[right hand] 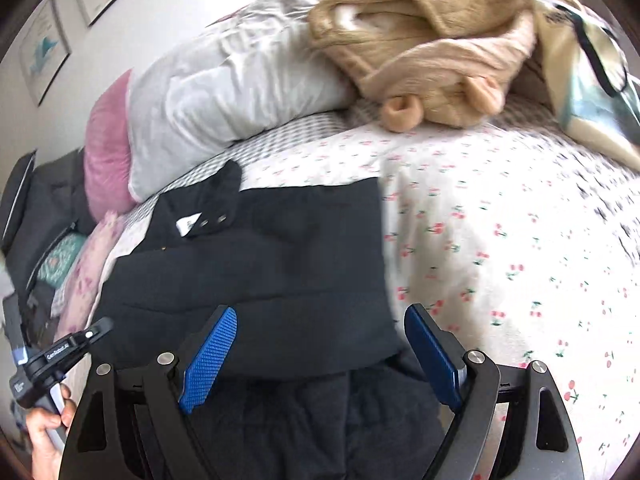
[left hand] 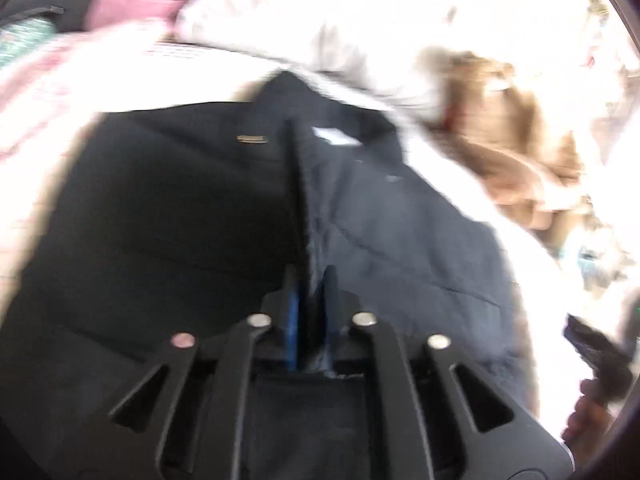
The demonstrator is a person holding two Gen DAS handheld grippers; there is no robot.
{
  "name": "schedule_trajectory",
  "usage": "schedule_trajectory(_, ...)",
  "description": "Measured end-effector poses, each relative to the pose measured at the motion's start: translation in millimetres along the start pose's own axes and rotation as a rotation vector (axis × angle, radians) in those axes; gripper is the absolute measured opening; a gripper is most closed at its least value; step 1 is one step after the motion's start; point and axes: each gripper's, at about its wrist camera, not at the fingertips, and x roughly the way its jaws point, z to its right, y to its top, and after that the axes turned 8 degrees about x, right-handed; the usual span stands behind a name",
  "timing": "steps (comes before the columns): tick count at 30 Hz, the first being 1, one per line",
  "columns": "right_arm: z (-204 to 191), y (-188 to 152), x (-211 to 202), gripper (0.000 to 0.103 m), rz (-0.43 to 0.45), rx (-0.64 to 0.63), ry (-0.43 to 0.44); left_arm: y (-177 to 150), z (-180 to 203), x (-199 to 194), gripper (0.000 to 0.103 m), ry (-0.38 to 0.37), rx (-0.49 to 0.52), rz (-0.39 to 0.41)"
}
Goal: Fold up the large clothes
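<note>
A dark navy padded jacket (right hand: 280,260) lies flat on the bed, collar and white label toward the pillows. In the left wrist view, which is blurred, a raised fold of the jacket (left hand: 360,220) runs between the blue pads of my left gripper (left hand: 310,308), and the pads are closed on it. The same left gripper (right hand: 94,332) shows at the jacket's left edge in the right wrist view, held by a hand (right hand: 48,432). My right gripper (right hand: 320,352) stands wide open over the jacket's near hem, with nothing between its fingers.
The cherry-print bedspread (right hand: 500,240) stretches to the right. Behind the jacket lie a grey-white pillow (right hand: 224,92) and a pink cushion (right hand: 108,148). A beige knit garment (right hand: 420,40) and a pale bag (right hand: 592,80) sit at the back. Framed pictures (right hand: 44,52) hang on the wall.
</note>
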Motion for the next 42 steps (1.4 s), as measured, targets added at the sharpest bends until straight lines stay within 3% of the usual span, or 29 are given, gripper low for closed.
schedule_trajectory(1,2,1,2,0.087,-0.001,0.007,-0.013,-2,-8,5,0.037,0.078,-0.010,-0.027)
schedule_trajectory(2,5,1,3,0.087,-0.002,0.007,-0.032,-4,-13,7,0.037,0.101,-0.016,-0.033)
schedule_trajectory(6,2,-2,13,0.087,-0.018,-0.013,-0.056,-13,-21,9,0.037,0.036,-0.015,-0.011)
schedule_trajectory(9,-8,-8,22,0.087,-0.024,-0.062,-0.080,-16,-9,11,0.039,-0.032,0.044,0.020)
schedule_trajectory(14,-13,-18,48,0.087,-0.066,-0.119,-0.123,-28,3,49,0.041,0.033,0.150,-0.116)
schedule_trajectory(16,-5,-24,64,0.087,-0.115,-0.146,-0.185,-35,-2,52,0.041,0.020,0.144,-0.096)
schedule_trajectory(18,10,-31,82,0.087,-0.195,-0.161,-0.304,-35,-2,45,0.042,0.029,0.143,-0.112)
schedule_trajectory(20,22,-32,80,0.087,-0.195,-0.129,-0.255,-33,-2,34,0.055,0.035,0.149,-0.147)
schedule_trajectory(22,23,-26,69,0.087,-0.201,-0.112,-0.241,-33,-6,18,0.086,0.024,0.146,-0.173)
schedule_trajectory(27,14,-21,13,0.087,-0.113,-0.143,-0.128,-46,-30,-30,0.090,-0.010,0.095,-0.209)
schedule_trajectory(32,5,-27,-43,0.087,-0.080,-0.247,-0.084,-73,-68,-91,0.092,-0.034,0.047,-0.223)
schedule_trajectory(37,18,-53,-74,0.087,-0.182,-0.306,-0.057,-97,-101,-143,0.093,0.077,0.067,-0.211)
schedule_trajectory(42,33,-66,-93,0.087,-0.289,-0.274,-0.058,-117,-122,-171,0.093,0.129,0.072,-0.226)
